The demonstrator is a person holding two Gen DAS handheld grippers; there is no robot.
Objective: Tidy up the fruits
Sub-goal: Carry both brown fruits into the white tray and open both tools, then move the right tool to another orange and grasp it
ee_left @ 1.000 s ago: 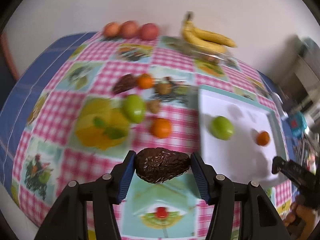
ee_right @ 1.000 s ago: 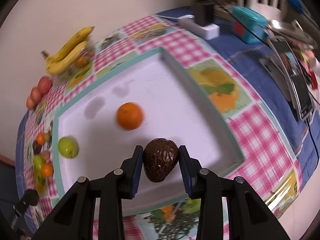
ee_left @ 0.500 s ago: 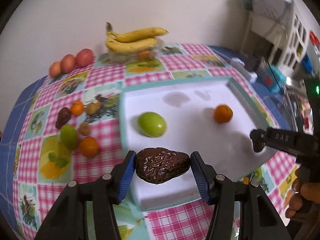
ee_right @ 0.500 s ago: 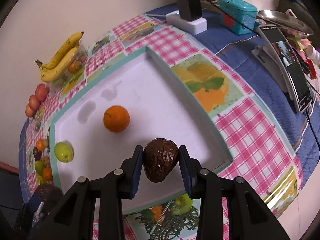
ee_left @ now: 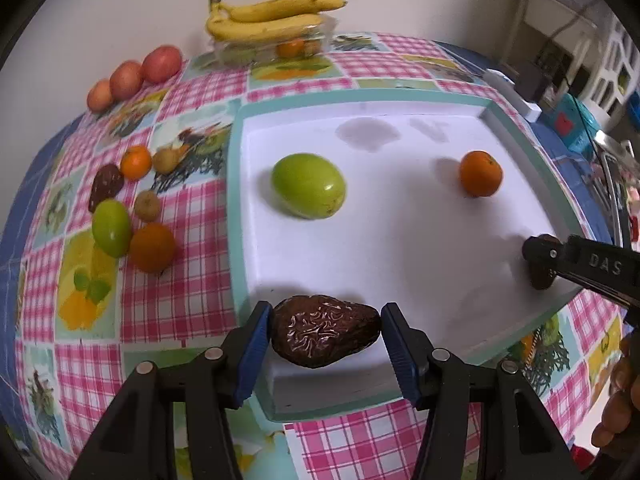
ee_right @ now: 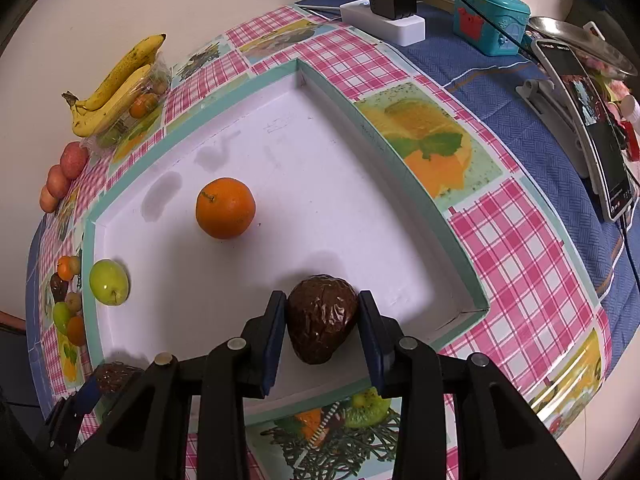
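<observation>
Left wrist view: your left claw (ee_left: 326,330) is clenched on a dark brown wrinkled avocado (ee_left: 325,330), held sideways between the blue pads over the near-left corner of the white tray with a teal rim (ee_left: 236,216). The tray rests on the desk under a pink-checked fruit-print cloth (ee_left: 192,280). Inside the tray, a green apple (ee_left: 308,185) lies toward the left side and a small orange (ee_left: 480,173) toward the right side, well apart. On the cloth just left of the tray lies a cluster of loose fruit: a second green fruit (ee_left: 111,228), a larger orange (ee_left: 152,247), a smaller orange (ee_left: 136,162), a dark brown fruit (ee_left: 105,186) and two small brownish fruits (ee_left: 147,205). A bunch of yellow bananas (ee_left: 272,16) tops a clear plastic box at the far edge, with three reddish apples (ee_left: 134,74) in a row to its left.

Right wrist view: your right claw (ee_right: 323,322) is clenched on a second dark brown wrinkled avocado (ee_right: 322,318), narrow end toward the camera, low over the near-right part of the tray; whether it touches the floor cannot be told. Beyond the tray's far-right corner, on the blue cloth, stand a white power strip with a black adapter (ee_right: 386,20) and a teal box (ee_right: 490,28).
</observation>
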